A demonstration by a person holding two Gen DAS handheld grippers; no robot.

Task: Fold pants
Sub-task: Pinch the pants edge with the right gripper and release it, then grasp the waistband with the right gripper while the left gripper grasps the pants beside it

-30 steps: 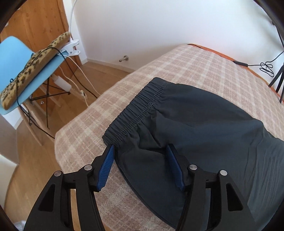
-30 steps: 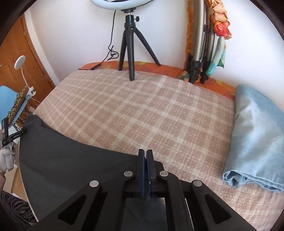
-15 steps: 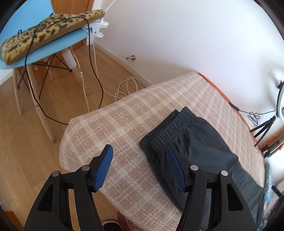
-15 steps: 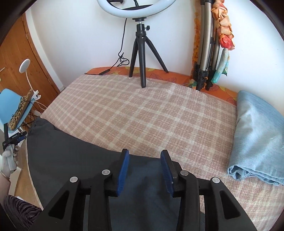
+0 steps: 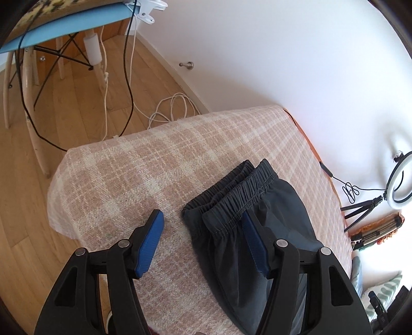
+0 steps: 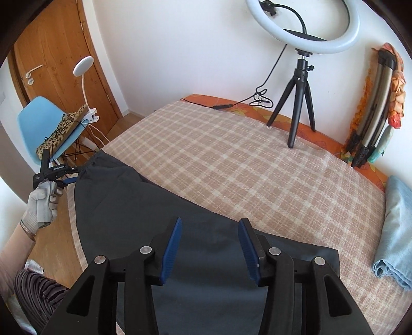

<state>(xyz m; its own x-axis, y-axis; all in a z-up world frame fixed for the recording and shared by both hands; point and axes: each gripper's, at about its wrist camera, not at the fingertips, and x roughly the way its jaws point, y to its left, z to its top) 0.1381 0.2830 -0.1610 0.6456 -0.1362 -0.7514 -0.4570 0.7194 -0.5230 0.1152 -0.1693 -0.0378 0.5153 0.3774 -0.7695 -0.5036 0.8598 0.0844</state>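
Landmark for all positions: the bed (image 6: 231,165), covered in a checked blanket.

Off the bed's left end: a blue chair (image 6: 38,118) on the wood floor, carrying a leopard-print cushion (image 6: 61,131) and a clip lamp (image 6: 83,67). Loose cables (image 5: 170,108) lie on the floor beside that end.

The pants (image 5: 257,226) are dark grey and lie along the bed's near edge, apparently halved lengthwise. The two layers of elastic waistband (image 5: 231,195) sit slightly offset near the left end, and the legs run toward the right end.

Left gripper (image 5: 203,243): jaws spread, hovering above the waistband corner. The right-hand pad sits over cloth, the left-hand pad over bare blanket, and nothing is pinched. In the right wrist view a gloved hand (image 6: 42,203) holds it just off the bed's left end.

Right gripper (image 6: 209,248): jaws opening, above the leg section, with cloth below them but none between the pads.

At the bed's far edge stands a ring light (image 6: 303,23) on a tripod (image 6: 298,103). At the right end lies a folded blue towel (image 6: 396,232).

Risks, as judged:
- A pinch at the waistband could catch only the top layer (the layers are already offset), skewing the next fold.
- The fabric looks slick and lies close to the near edge, so a careless drag could slide it off the bed.
- A deep pinch could take blanket along with cloth.
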